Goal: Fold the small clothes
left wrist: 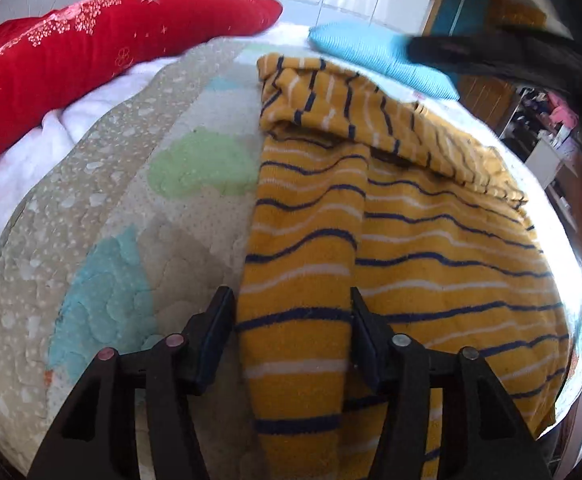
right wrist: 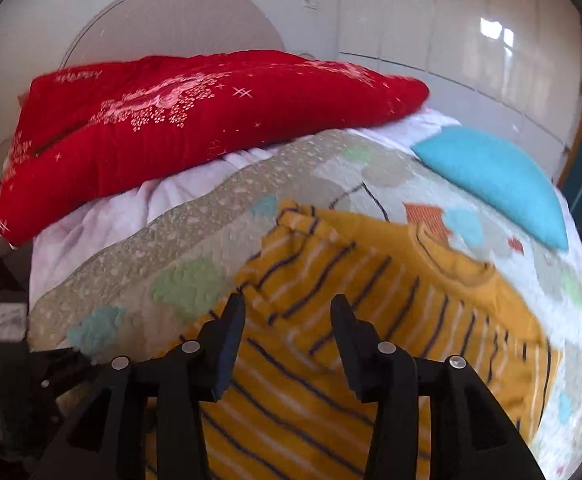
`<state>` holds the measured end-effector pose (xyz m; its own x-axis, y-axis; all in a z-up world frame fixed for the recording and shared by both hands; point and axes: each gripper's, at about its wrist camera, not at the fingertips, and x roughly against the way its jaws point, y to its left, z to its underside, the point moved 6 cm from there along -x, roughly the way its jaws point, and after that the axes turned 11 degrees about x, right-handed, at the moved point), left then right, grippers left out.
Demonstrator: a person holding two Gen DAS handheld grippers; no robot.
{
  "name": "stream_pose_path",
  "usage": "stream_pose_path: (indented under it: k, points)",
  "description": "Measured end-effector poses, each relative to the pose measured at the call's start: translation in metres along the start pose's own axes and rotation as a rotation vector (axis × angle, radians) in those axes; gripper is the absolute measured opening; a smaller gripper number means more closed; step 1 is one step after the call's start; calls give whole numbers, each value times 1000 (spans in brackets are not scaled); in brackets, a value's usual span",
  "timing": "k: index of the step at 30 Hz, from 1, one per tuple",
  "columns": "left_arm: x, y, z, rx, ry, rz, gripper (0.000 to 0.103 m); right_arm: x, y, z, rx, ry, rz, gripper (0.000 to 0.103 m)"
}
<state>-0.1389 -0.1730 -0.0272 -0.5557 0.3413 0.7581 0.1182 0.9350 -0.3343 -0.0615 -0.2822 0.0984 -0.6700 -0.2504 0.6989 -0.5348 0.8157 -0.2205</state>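
Observation:
A small mustard-yellow garment with navy and white stripes (left wrist: 411, 240) lies on the patterned bed cover (left wrist: 131, 200). One striped part is folded across its top, and a long striped strip runs down its left side. My left gripper (left wrist: 293, 300) is open, its fingers either side of that strip near its lower end. In the right wrist view the same garment (right wrist: 371, 300) lies below my right gripper (right wrist: 289, 308), which is open and empty above the folded striped part. The right view is blurred.
A red quilt (right wrist: 191, 120) lies along the far side of the bed on white bedding (right wrist: 131, 208). A blue pillow (right wrist: 499, 176) sits at the far right. The bed edge and a room with shelves (left wrist: 543, 128) lie to the right.

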Motion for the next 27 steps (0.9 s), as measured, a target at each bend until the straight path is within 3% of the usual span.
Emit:
stream_pose_path:
  k: [4,7,8,9,10,14,20,23,27]
  points:
    - [1,-2,4,-33,-38,7,60,-65,9,-43,143,64,6,50]
    - [2,-3,4,-33,-48,11,61,-113,10,-56,205,136,16,49]
    - [2,-3,4,-30,-48,16,61,-127,8,-57,219,171,27,43]
    - [2,-2,4,-28,-47,20,61,-140,4,-56,228,214,44,13]
    - [2,-2,3,-25,-45,24,61,-152,-2,-54,226,259,55,10]
    - [5,0,5,-15,-40,43,61,-167,-44,-61,90,275,90,6]
    - [4,-1,6,-14,-40,40,61,-197,-116,-46,-240,330,106,7]
    - [4,-1,6,-15,-39,32,61,-209,-126,-30,-224,394,184,7]
    - [3,-1,4,-9,-32,27,61,-193,-142,-25,-252,375,230,7]
